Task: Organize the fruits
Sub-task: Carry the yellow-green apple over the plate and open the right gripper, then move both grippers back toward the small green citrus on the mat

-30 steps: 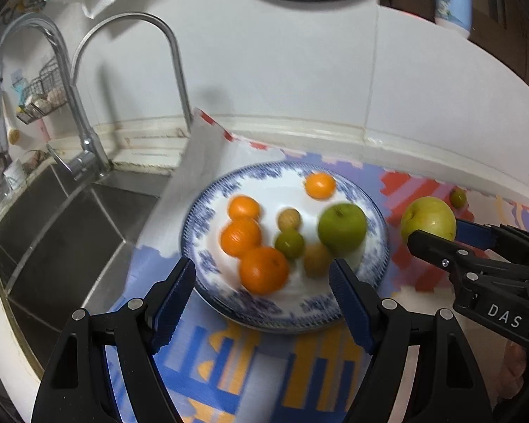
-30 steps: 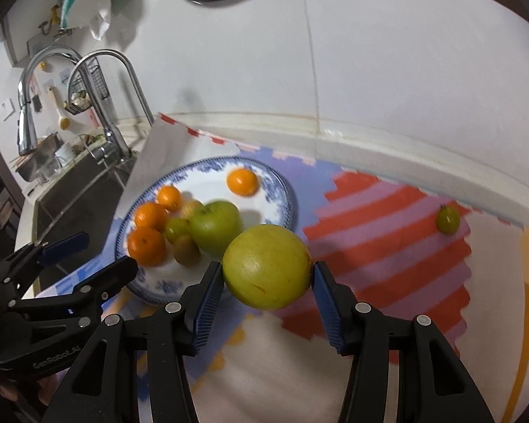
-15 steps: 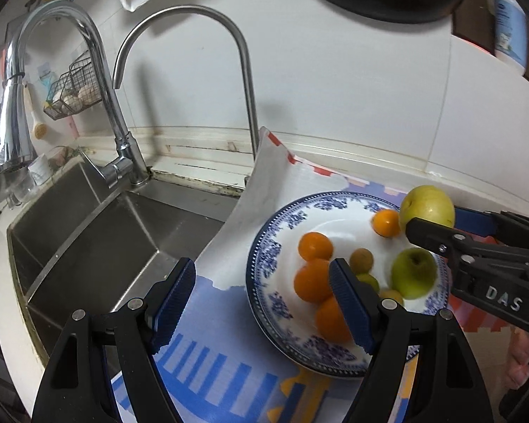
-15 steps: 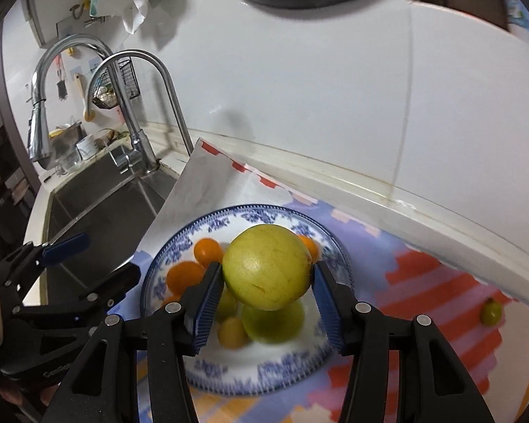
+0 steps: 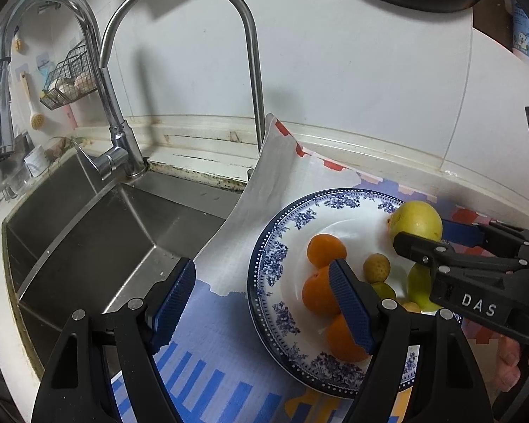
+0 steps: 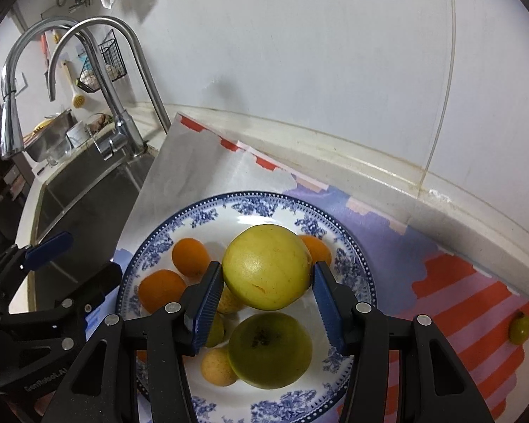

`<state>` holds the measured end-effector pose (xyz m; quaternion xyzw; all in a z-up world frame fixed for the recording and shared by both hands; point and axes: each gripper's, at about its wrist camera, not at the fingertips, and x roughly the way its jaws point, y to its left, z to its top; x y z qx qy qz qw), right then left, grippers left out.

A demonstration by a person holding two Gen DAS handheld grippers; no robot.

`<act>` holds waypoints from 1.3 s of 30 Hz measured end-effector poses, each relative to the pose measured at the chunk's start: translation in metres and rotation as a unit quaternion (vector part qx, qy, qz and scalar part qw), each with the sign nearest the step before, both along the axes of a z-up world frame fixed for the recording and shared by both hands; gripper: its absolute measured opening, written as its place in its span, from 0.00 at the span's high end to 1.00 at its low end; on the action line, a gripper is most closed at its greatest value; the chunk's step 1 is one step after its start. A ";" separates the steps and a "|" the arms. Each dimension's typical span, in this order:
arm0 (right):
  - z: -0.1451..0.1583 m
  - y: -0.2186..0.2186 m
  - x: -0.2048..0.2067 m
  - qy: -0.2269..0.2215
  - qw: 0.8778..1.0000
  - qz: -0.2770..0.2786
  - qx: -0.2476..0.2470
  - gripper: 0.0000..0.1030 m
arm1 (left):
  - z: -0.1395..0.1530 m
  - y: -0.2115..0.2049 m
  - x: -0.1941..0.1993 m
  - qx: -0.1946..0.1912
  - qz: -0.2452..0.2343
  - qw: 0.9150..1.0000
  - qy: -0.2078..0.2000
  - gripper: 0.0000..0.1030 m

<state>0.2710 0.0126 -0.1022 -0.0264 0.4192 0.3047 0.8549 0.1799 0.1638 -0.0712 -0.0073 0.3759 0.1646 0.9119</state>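
Observation:
My right gripper (image 6: 266, 308) is shut on a large yellow-green pear (image 6: 266, 266) and holds it above the blue-and-white plate (image 6: 352, 264). The plate holds several oranges (image 6: 190, 256), a green apple (image 6: 269, 350) and small yellow fruits (image 6: 217, 366). In the left wrist view the pear (image 5: 415, 221) sits in the right gripper (image 5: 437, 238) over the plate's (image 5: 285, 232) far right rim. My left gripper (image 5: 262, 308) is open and empty, low at the plate's left edge, by the oranges (image 5: 326, 250). A small green fruit (image 6: 520, 329) lies alone on the mat at right.
A steel sink (image 5: 98, 232) with two tall taps (image 5: 180, 7) lies left of the plate. The striped mat (image 6: 458, 303) curls up at its sink end (image 5: 275, 176). The tiled wall (image 6: 335, 53) is close behind.
My right gripper has carried the pear left, from beside the plate to above it. My left gripper has shifted left toward the sink, still open.

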 end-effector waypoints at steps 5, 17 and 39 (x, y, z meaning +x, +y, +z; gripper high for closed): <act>-0.002 0.001 0.001 0.004 1.000 -0.002 -0.003 0.49 | 0.000 0.002 0.001 0.001 0.000 1.000 0.003 0.24; 0.018 -0.013 -0.022 -0.026 1.000 -0.012 0.005 0.47 | 0.017 -0.005 -0.016 0.002 -0.004 1.000 -0.021 0.23; 0.077 -0.130 -0.080 -0.092 0.989 -0.117 0.015 0.47 | 0.060 -0.112 -0.029 0.010 -0.130 0.989 -0.072 0.18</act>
